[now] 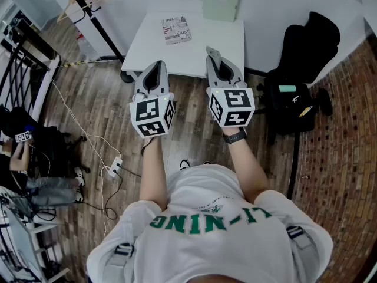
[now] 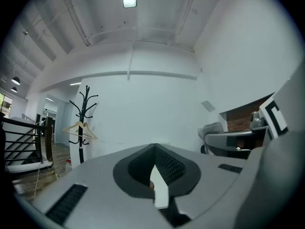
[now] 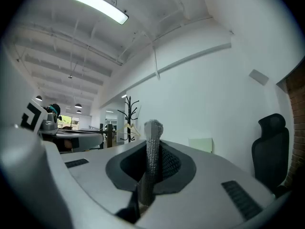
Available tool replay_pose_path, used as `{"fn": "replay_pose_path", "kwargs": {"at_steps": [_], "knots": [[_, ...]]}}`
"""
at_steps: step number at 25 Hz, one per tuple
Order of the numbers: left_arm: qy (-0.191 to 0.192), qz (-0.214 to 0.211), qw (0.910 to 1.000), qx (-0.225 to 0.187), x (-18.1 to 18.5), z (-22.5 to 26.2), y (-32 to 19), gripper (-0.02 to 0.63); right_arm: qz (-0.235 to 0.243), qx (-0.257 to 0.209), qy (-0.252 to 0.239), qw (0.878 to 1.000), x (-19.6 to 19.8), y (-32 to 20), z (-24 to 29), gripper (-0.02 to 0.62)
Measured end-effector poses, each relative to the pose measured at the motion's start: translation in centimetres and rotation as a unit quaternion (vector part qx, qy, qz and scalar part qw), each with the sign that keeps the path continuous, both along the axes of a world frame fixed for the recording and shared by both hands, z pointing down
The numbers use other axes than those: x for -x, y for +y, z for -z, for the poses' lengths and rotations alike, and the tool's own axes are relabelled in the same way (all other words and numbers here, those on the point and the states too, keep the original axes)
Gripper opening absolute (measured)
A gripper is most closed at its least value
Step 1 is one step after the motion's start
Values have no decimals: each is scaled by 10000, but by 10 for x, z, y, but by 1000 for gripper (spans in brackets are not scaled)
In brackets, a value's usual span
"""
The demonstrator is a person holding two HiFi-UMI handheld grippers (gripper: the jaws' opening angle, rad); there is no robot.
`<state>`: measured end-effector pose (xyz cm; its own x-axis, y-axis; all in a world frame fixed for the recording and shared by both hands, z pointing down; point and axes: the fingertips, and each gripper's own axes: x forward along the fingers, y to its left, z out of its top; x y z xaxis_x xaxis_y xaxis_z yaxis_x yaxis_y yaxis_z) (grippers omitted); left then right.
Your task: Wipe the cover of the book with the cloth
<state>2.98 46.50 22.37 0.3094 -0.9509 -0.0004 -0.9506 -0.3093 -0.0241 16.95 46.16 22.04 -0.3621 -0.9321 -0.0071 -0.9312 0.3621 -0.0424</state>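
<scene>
Cloth gripped, book cover not yet touched.
In the head view, the book [image 1: 175,29] is seen lying flat at the upper centre on the white worktop [image 1: 203,52], well apart from the left gripper [image 1: 158,65] and the right gripper [image 1: 213,54]. In the left gripper view, the jaws are seen brought together on nothing. In the right gripper view, a grey knitted cloth [image 3: 153,130] is clamped upright between the jaws. Wiping is judged not begun; the approach and all strokes remain.
</scene>
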Motion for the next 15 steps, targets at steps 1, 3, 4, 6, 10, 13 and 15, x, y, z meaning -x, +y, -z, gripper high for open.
{"fn": "replay_pose_path", "kwargs": {"at_steps": [1, 3, 4, 6, 10, 13, 15], "knots": [[-1, 20, 10000, 4, -3, 1, -1, 11, -8, -44, 8, 10000, -4, 0, 1, 32], [16, 60, 10000, 6, -7, 2, -3, 11, -29, -166, 202, 9997, -10, 0, 2, 32], [35, 84, 10000, 0, -9, 2, -5, 12, -51, -251, 440, 9987, -11, 0, 1, 34], [36, 147, 9999, -29, -12, 1, -8, 12, -108, -330, 962, 9948, -14, -3, -4, 35], [-146, 256, 9995, -68, -22, -13, -11, 12, 75, 36, 804, 9967, -24, -12, -34, 37], [-197, 272, 9994, 24, -27, -27, -21, 12, 172, 225, 818, 9962, -24, -25, -53, 38], [-202, 311, 9993, 99, -24, -35, -34, 12, 255, 258, 815, 9960, -17, -38, -58, 38]]}}
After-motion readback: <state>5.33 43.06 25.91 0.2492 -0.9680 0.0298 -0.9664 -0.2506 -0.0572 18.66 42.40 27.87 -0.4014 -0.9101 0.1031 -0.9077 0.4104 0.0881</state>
